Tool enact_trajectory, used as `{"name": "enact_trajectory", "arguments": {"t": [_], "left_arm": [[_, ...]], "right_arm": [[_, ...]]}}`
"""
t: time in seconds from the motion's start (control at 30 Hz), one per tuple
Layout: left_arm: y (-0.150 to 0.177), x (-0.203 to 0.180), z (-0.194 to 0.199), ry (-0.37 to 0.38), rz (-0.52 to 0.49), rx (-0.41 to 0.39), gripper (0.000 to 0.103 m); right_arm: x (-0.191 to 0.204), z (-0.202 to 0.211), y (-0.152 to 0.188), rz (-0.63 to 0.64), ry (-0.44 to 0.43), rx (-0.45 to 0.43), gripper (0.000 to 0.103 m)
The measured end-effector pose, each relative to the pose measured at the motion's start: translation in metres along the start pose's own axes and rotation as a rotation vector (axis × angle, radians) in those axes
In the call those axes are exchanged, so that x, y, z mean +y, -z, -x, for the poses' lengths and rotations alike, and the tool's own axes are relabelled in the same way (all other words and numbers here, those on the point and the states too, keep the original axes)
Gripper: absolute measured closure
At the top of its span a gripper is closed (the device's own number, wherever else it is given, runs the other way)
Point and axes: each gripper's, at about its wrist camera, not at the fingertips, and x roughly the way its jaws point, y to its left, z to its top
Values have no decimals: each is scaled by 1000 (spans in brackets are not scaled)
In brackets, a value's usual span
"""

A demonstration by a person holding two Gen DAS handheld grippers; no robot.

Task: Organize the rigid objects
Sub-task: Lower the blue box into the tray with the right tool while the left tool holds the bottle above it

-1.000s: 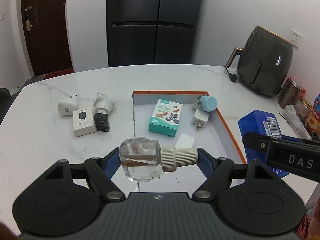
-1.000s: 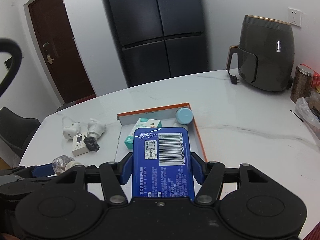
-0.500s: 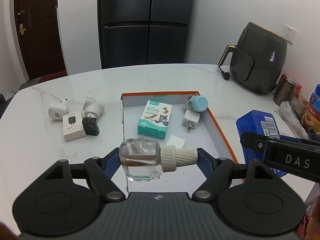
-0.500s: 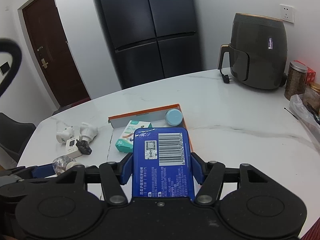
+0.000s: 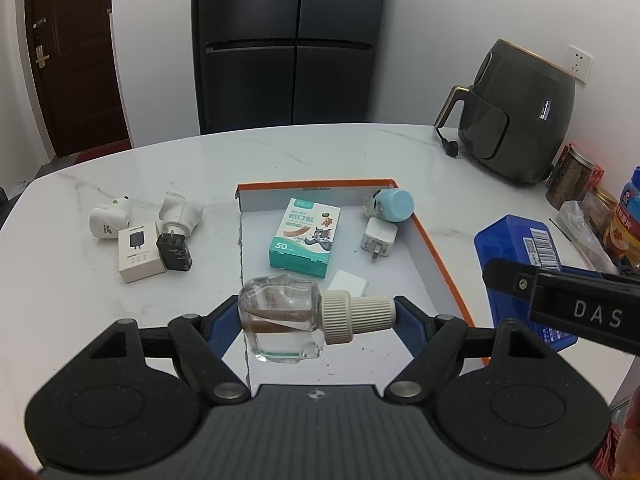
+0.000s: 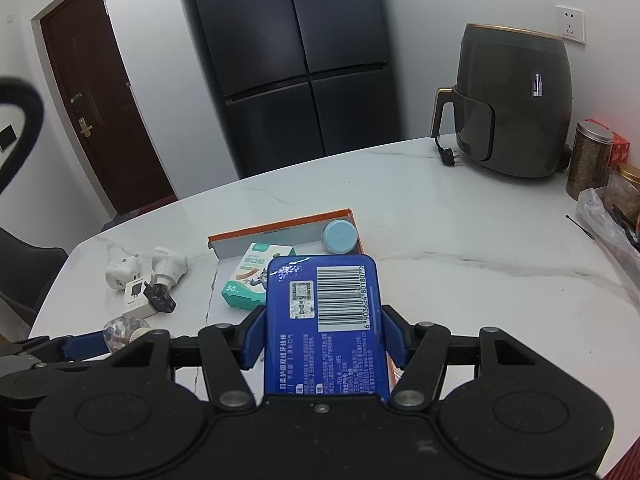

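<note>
The left gripper (image 5: pixel 318 314) is clamping the glass bottle (image 5: pixel 282 316) lengthwise, crosswise over the tray's (image 5: pixel 434 258) near edge; the right gripper (image 6: pixel 324 336) is pinching the blue box (image 6: pixel 324 316).

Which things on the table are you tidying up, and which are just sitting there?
Tidying: glass bottle in the left gripper, blue box in the right gripper, the tray, plasters box, white plugs, black charger.

Just sitting: air fryer, jars, fridge.

Dark air fryer (image 5: pixel 516 128) by wall socket (image 5: pixel 579 63), black fridge (image 5: pixel 288 40), brown door (image 5: pixel 64 56)
</note>
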Motion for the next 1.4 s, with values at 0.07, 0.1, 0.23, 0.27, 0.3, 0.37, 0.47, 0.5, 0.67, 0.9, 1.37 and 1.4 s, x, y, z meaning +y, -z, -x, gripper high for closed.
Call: {"name": "enact_trajectory", "arguments": {"t": [0.07, 0.1, 0.23, 0.27, 0.3, 0.37, 0.47, 0.5, 0.67, 0.9, 1.37, 1.4], "left_arm": [[-1, -2, -1, 1, -2, 1, 22], [-1, -3, -2, 2, -4, 1, 22], [-1, -5, -5, 5, -8, 7, 22], [-1, -5, -6, 6, -8, 9, 22], [-1, -6, -7, 8, -9, 10, 22], [-1, -7, -8, 9, -11, 13, 22], [0, -9, -10, 13, -15, 19, 22], [0, -9, -11, 13, -15, 20, 22], [1, -11, -14, 13, -17, 25, 22], [0, -13, -18, 11, -17, 31, 22], [-8, -5, -32, -8, 4, 37, 22], [-10, -3, -33, -11, 8, 38, 22]], "right_arm": [[0, 0, 0, 1, 2, 0, 31], [-1, -1, 0, 1, 2, 1, 31], [-2, -4, -1, 1, 1, 3, 31], [-3, -4, -1, 2, 2, 4, 31], [-3, -4, -1, 1, 2, 4, 31], [-4, -7, -1, 2, 2, 7, 31], [-7, -11, -1, 2, 3, 13, 31], [-8, -13, -1, 3, 3, 15, 31], [-7, -18, -3, 4, 1, 21, 31], [-6, -22, -4, 14, -4, 29, 31], [-9, -39, -10, 23, -8, 45, 31], [-9, -40, -11, 23, -7, 47, 31]]}}
